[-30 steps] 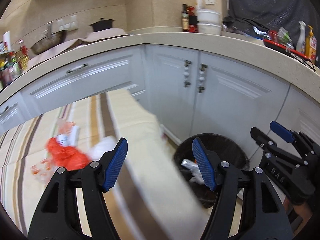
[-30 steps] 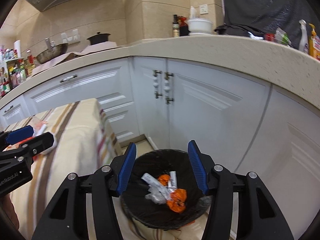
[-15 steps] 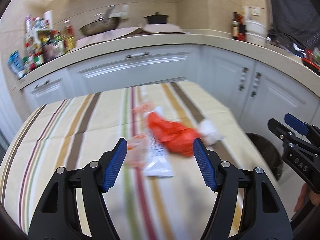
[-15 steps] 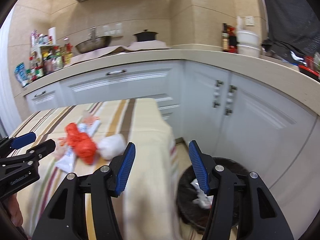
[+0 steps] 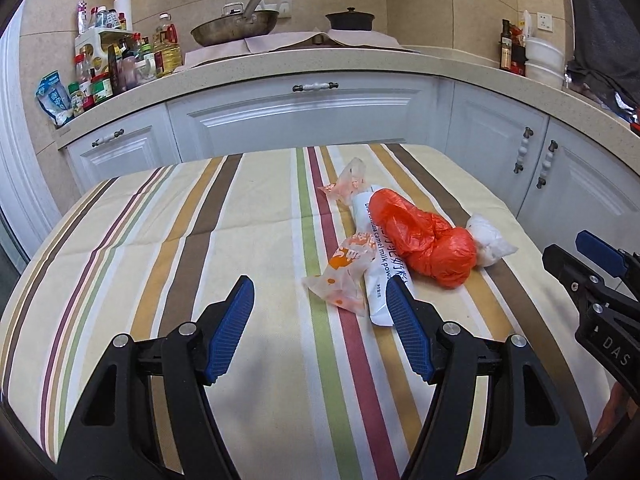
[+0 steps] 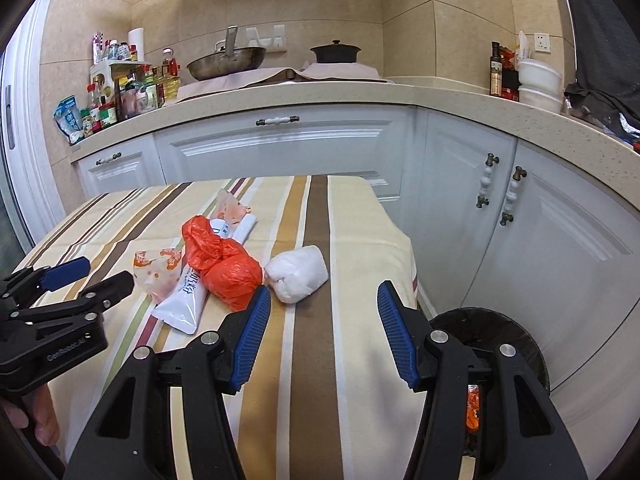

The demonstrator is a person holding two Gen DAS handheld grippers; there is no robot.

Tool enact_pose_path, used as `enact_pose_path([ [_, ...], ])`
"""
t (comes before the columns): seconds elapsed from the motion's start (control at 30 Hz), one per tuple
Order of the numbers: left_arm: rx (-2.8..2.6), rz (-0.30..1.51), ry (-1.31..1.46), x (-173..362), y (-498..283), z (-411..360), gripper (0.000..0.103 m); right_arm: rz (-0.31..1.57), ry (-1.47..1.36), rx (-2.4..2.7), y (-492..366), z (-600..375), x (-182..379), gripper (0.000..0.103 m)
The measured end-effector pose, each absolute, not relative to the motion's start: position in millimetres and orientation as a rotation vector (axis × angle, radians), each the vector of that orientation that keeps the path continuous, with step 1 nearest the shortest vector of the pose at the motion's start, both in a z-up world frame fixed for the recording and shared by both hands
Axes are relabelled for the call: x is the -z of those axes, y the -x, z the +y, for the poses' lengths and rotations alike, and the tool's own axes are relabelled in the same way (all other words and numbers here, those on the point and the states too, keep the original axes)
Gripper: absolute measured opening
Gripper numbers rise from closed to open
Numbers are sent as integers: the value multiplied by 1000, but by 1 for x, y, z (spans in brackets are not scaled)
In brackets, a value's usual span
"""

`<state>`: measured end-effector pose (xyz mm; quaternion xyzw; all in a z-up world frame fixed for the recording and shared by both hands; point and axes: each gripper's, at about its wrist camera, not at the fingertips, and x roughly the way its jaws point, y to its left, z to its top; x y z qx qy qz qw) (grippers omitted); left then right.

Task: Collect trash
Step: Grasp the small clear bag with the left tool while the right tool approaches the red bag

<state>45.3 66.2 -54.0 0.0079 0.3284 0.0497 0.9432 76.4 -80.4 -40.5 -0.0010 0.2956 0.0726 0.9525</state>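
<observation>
A pile of trash lies on the striped tablecloth (image 5: 248, 248): an orange plastic bag (image 5: 424, 240), a white wad (image 5: 486, 238), a white sachet (image 5: 380, 276) and two clear orange-printed wrappers (image 5: 344, 276). My left gripper (image 5: 320, 332) hovers open just short of the wrappers, nothing between its fingers. My right gripper (image 6: 324, 334) is open over the cloth, close in front of the white wad (image 6: 298, 274) and the orange bag (image 6: 224, 268). The black bin (image 6: 500, 344) stands on the floor off the table's right corner, partly behind my right finger.
White cabinets (image 5: 304, 116) under a beige counter (image 5: 320, 64) wrap the back and right. A wok (image 5: 234, 28), a black pot (image 5: 350, 20) and bottles (image 5: 120, 68) sit on it. The table edge (image 6: 404, 248) drops toward the bin. A person's fingers (image 6: 40, 420) hold the left gripper.
Both views swung left from the bin and cabinets to the table. The trash pile now sits in front of both grippers. Jaw gaps look unchanged.
</observation>
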Motion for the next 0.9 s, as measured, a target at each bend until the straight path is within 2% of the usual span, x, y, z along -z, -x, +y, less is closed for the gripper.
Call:
enact_pose_path([
  [0.23,-76,683,2,61,-66,66,65,614,1,-146,-80,-82,42,55],
  [0.3,-68,685,6,62,-70,66,56,617,2,-146,-82,-81,41,55],
  [0.4,-41,703,12,65,-75,66,37,621,3,-151,-84,-80,41,55],
  [0.47,-19,722,21,68,-78,66,16,622,5,-158,-85,-78,40,56],
  [0.53,-8,732,28,69,-80,67,10,623,9,-165,-86,-75,40,56],
  [0.9,-15,716,62,64,-68,89,7,636,48,-227,-95,-48,41,56],
])
